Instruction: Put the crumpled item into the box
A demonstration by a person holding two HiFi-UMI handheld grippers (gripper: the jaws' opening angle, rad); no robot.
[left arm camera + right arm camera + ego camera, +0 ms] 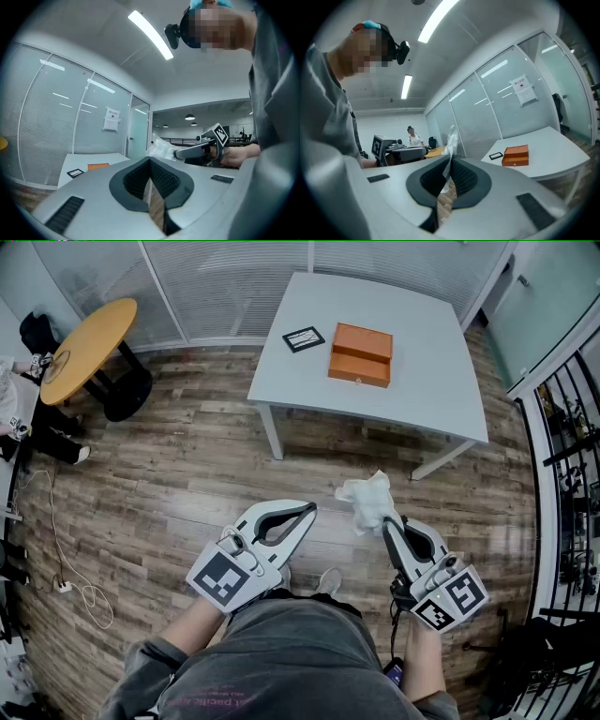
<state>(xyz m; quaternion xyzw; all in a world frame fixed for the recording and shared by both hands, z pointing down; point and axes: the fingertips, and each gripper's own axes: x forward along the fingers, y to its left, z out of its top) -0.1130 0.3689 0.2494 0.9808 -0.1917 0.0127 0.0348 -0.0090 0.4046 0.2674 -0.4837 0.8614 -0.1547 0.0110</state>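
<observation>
Head view, wad: the wad [367,502] is white and crumpled. It is pinched at the tips of the right hand-held gripper [386,523], low over the wood floor and off the bench [412,381].
Head view, box: the orange box [360,354] sits on the bench beside a small black frame [303,338].
Head view, relation: the box lies ahead of the right hand-held gripper, well apart and a little to its left. Its long side runs across the line of approach. The right hand is the nearer one, and it carries the wad.
Head view, left hand-held gripper [307,511]: its tips are together and empty, and it is level with the right one.
Left gripper view, jaws: they meet with nothing between them, and floor shows through the gap below.
Left gripper view, surroundings: the wad [161,147] and its gripper are to the right. The box [98,165] is far off to the left.
Right gripper view, jaws: they are clamped on the wad, and a thin white fold [451,140] stands up from between the pads.
Right gripper view, box: the box [516,155] is ahead and to the right on the bench, well apart.
Coming move, judged: a carry forward until the wad hangs over the box, then release.
</observation>
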